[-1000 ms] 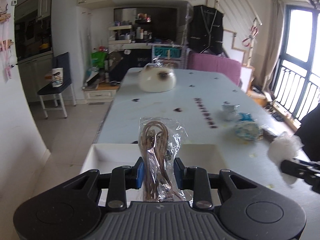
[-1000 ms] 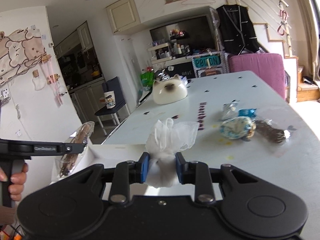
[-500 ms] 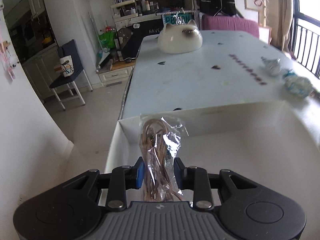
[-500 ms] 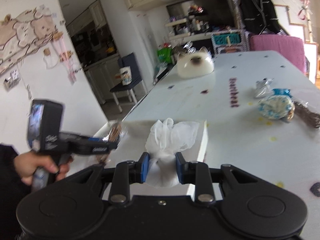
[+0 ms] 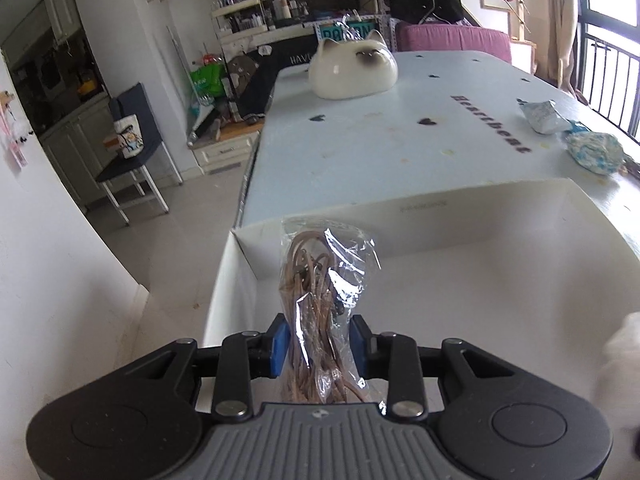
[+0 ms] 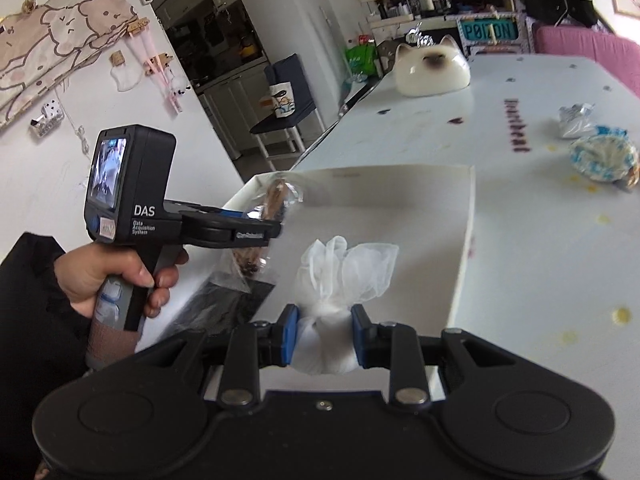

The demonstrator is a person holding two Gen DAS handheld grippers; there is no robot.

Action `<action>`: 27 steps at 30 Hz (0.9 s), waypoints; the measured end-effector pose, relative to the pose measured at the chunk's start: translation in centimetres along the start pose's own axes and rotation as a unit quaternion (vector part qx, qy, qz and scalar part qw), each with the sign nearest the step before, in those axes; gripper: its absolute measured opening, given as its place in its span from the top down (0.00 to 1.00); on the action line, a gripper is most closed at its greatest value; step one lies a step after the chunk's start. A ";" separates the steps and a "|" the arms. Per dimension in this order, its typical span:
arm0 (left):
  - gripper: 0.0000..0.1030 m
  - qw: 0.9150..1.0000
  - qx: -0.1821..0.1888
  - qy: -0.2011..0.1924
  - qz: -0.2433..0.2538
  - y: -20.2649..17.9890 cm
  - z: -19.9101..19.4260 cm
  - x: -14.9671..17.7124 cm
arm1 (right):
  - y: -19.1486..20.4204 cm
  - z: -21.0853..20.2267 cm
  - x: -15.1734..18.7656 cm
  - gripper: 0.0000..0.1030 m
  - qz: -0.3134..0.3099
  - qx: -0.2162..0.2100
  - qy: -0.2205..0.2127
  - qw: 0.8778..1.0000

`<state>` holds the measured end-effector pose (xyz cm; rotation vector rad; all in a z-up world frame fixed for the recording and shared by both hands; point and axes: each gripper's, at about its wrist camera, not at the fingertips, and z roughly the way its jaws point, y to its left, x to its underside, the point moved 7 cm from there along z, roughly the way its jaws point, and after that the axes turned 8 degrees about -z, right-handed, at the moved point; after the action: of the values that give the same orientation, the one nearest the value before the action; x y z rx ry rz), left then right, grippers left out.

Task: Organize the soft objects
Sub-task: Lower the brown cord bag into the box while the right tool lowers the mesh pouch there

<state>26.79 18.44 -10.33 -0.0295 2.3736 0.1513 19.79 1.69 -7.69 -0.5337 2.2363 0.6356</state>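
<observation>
My left gripper [image 5: 319,345] is shut on a clear bag of brown cords [image 5: 320,280] and holds it above the left part of a white open box [image 5: 460,208]. My right gripper [image 6: 325,338] is shut on a white mesh puff [image 6: 344,272] and holds it over the near part of the same box [image 6: 466,240]. The left gripper [image 6: 256,228] with its bag [image 6: 276,196] shows in the right wrist view, to the left over the box. A blurred white edge of the puff [image 5: 618,360] shows at the right of the left wrist view.
A cat-shaped cushion [image 5: 352,68] lies at the table's far end. A silver packet [image 5: 542,114] and a blue-white bundle [image 5: 596,152] lie at the right beyond the box. A dark flat bag [image 6: 228,304] lies in the box. A chair [image 5: 132,152] stands on the floor at left.
Both grippers moved in over the white box with their loads. The box now fills the near view, and the left gripper is closer to the right one.
</observation>
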 end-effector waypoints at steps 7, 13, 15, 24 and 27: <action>0.57 1.000 0.012 0.010 -0.025 0.4 0.2 0.2 | 1.4 2.0 -0.5 0.71 0.048 -0.041 0.009 0.998; 0.43 0.999 0.019 0.004 -0.033 0.5 0.0 -0.2 | 1.7 3.9 -0.4 0.52 0.102 -0.068 0.026 0.992; 0.42 0.999 0.027 0.000 -0.027 0.2 -0.5 -0.2 | 2.0 3.9 -0.2 0.52 0.091 -0.071 0.027 0.993; 0.43 0.999 0.042 0.001 -0.026 -0.6 -1.3 0.2 | 2.3 4.1 0.9 0.77 0.086 -0.068 0.053 0.993; 0.46 0.999 0.035 0.009 -0.029 -0.4 -0.9 0.5 | 2.7 4.1 1.6 0.79 0.093 -0.081 0.068 0.990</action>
<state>25.83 17.94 -10.05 -0.0664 2.3914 0.0410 19.48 5.94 -10.64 -0.4628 2.3949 0.9060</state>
